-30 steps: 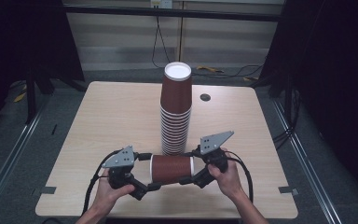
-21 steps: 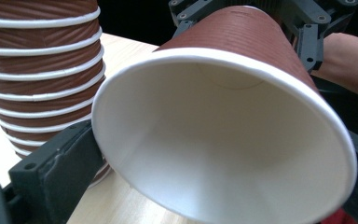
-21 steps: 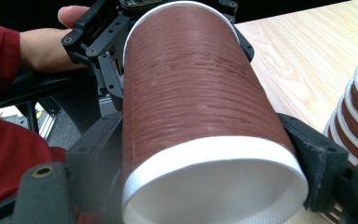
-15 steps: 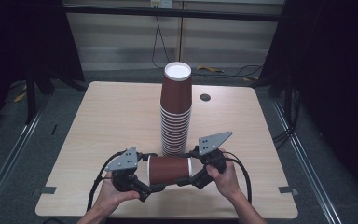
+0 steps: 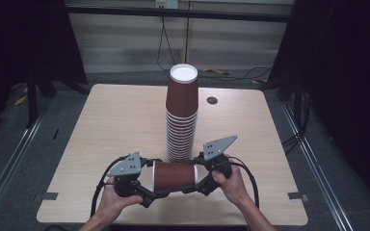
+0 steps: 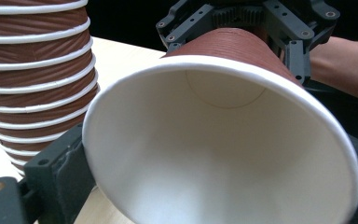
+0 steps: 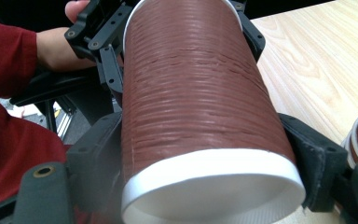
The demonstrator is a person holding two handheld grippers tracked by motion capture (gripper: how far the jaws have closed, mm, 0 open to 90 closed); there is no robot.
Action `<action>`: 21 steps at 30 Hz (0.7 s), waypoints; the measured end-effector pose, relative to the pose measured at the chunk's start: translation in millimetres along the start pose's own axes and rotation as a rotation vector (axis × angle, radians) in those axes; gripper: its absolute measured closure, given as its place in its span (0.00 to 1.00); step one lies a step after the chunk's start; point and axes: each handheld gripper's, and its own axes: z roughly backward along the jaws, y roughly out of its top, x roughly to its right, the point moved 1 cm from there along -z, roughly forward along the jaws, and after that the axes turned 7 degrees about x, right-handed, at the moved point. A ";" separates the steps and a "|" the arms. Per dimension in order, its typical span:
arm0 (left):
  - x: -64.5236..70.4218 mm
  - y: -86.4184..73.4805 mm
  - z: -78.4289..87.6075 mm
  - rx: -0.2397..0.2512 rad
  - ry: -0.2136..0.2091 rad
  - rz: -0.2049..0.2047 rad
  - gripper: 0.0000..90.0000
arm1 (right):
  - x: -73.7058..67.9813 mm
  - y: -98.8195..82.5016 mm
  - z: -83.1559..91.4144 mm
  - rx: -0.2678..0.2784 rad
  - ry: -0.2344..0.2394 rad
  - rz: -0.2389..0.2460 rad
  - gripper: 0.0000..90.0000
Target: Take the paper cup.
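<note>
Two black two-jaw grippers held one brown ribbed paper cup (image 5: 174,175) on its side just above the near edge of the light wooden table (image 5: 106,125), at about six o'clock from the tall stack of matching brown paper cups (image 5: 182,115) that stood upright near the table's middle. The left gripper (image 5: 149,192) reached in from nine o'clock at the cup's open, white-rimmed mouth; in the left gripper view its jaws stood to either side of that rim (image 6: 223,65), and they had just been closing with the cup between them, though whether the pads already pressed on it could not be told. The right gripper (image 5: 198,183) came from three o'clock, and in the right gripper view its jaws were clamped against both sides of the cup's narrower closed base (image 7: 214,186). A person's hands gripped both tools from six o'clock. The stack's lower rims showed at nine o'clock in the left gripper view, beside the held cup. One small dark round hole (image 5: 212,100) sat in the tabletop at roughly two o'clock from the stack.
</note>
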 end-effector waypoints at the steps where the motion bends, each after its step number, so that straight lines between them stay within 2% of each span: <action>1: -0.1 0.2 0.3 -0.001 0.003 -0.001 0.05 | -0.1 -0.1 -0.2 0.001 0.001 0.003 0.24; 6: 0.1 1.6 1.5 -0.014 0.003 -0.011 0.06 | -0.5 -0.2 -0.5 -0.001 -0.007 0.002 0.18; 9: 0.4 2.6 1.8 -0.020 0.003 -0.013 0.06 | -0.7 -0.4 -0.2 -0.005 -0.032 0.004 0.15; 15: -1.4 2.8 3.5 -0.031 0.005 -0.017 0.06 | -1.6 -0.2 1.6 -0.005 -0.039 0.007 0.15; 21: -4.6 3.0 7.8 -0.054 0.026 -0.019 0.06 | 0.5 -1.3 3.6 -0.016 -0.061 -0.001 0.15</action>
